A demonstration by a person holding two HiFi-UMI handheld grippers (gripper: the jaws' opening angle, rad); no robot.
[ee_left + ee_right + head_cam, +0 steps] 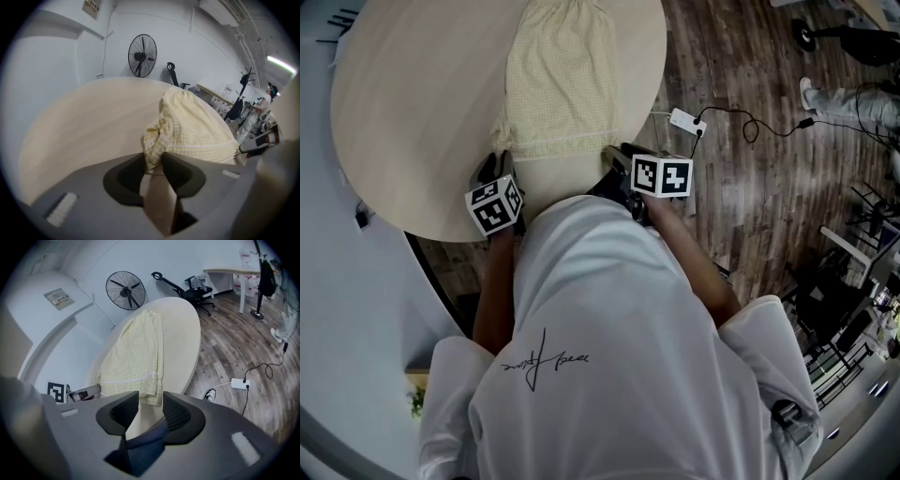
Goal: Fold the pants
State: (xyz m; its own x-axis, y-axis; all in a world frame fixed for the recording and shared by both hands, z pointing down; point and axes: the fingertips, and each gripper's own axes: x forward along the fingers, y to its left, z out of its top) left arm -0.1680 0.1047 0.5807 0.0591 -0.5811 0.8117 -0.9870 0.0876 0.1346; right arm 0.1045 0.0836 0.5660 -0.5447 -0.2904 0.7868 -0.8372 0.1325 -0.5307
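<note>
Pale yellow checked pants (558, 84) lie lengthwise on a round beige table (412, 112), their near end by the table's front edge. My left gripper (499, 159) is at that end's left corner. In the left gripper view its jaws (152, 161) are shut on a bunched corner of the pants (192, 126), and the cloth rises into the narrow gap. My right gripper (617, 157) is at the right corner. In the right gripper view it (150, 404) stands open with nothing between its jaws, and the pants' edge (133, 357) lies just beyond them.
The table's front edge (459, 234) is right under my grippers. A white power strip (686, 120) with a cable lies on the wooden floor to the right. A standing fan (125, 290) and an office chair (197, 289) are behind the table. A person's legs (848, 101) show at the far right.
</note>
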